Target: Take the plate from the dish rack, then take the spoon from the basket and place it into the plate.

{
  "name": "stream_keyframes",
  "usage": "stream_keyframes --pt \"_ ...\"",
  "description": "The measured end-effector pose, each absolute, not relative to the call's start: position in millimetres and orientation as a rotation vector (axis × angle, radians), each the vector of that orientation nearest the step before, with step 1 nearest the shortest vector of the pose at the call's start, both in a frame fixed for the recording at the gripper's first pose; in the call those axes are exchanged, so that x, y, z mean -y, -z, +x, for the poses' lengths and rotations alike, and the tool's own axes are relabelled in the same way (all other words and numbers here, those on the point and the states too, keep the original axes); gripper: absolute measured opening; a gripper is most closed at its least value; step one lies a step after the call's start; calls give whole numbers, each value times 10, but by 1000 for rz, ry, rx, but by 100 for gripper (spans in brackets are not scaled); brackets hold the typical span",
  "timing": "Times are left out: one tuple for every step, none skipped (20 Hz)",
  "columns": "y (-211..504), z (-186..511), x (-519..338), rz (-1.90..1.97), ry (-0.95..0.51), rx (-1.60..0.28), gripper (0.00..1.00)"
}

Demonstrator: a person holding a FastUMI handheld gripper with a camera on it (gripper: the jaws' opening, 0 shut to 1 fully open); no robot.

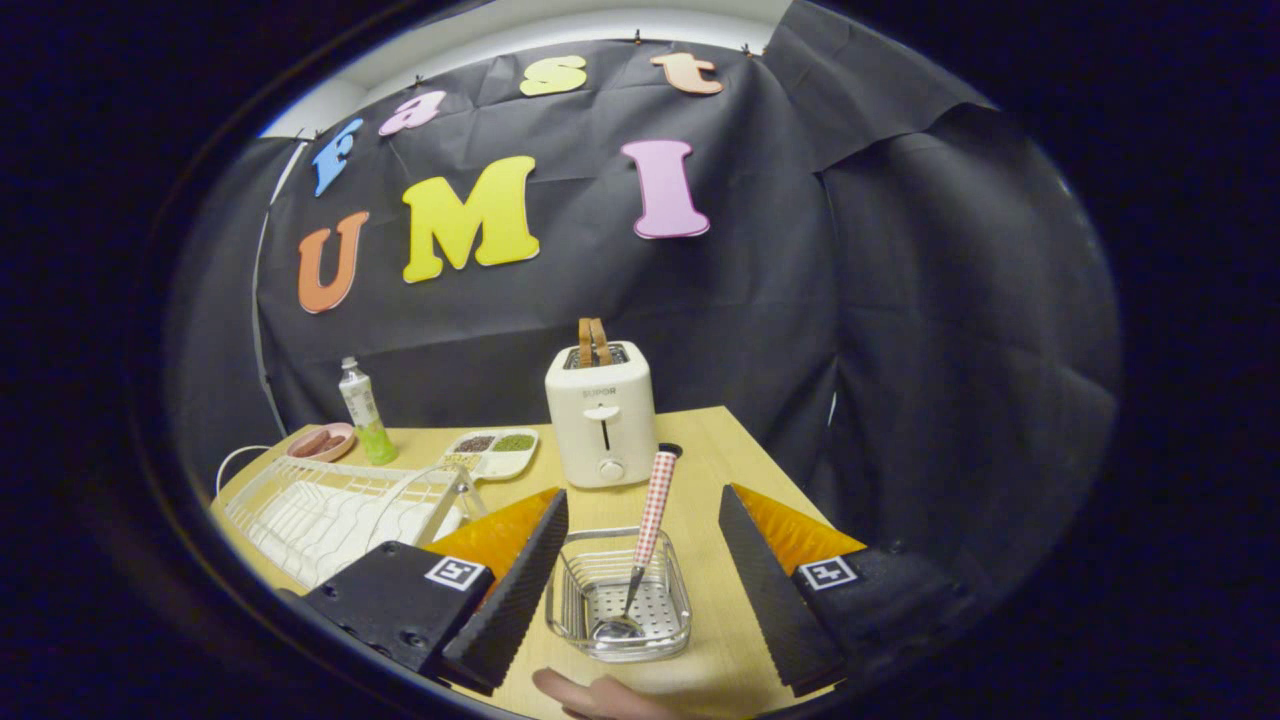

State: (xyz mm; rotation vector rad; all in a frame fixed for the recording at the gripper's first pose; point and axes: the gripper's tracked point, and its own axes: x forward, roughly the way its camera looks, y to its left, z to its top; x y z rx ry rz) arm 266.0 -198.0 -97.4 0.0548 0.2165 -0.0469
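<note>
Standing tilted in one wire basket [619, 598], one spoon [645, 545] rests with its bowl down on the perforated basket floor and its checked handle rising up and away toward the far side, leaning slightly right. The spoon's long axis runs near to far, roughly in line with the fingers. The handle tip ends just in front of one white toaster [601, 413], which holds two slices of toast in its slots.

The gripper [640, 570] has its two fingers spread wide, touching nothing. The basket with the spoon sits on the wooden worktop [715, 470] between the two fingers, with a gap on each side.

One white dish rack [330, 510] lies to the left, partly behind the left finger; whether a plate stands in it cannot be told. Beyond the rack are one divided tray [495, 452] with dark and green fillings, one bottle [364, 411] with green contents, and one pink dish [322, 442] of sausages. A person's fingertip [600, 697] shows at the near side, just before the basket.
</note>
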Motion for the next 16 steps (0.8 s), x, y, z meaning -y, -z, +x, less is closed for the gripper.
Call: stream_keyframes --pt "989 2737 1980 48 33 -232 95" --pt "999 2823 2005 61 39 -242 95" --pt "1020 2893 2023 62 39 -256 94" --pt "1021 2944 2011 78 35 -261 94" --pt "1047 2991 2003 95 31 -275 93" --pt "1087 3028 1987 110 30 -293 93" --pt "1121 3068 2003 123 35 -309 88" --pt "1133 3110 1981 135 27 -318 83" --pt "1162 3138 1968 146 23 -327 80" --pt "1199 3165 1935 153 17 -338 65" --pt "1243 3199 1940 145 20 -344 45" --pt "1251 3201 1946 143 26 -339 26" --pt "1215 3208 1923 156 22 -333 21" --pt "1180 3184 1924 156 31 -325 17" --pt "1153 3160 1948 149 45 -310 15" --pt "1080 3135 1925 144 39 -291 15"
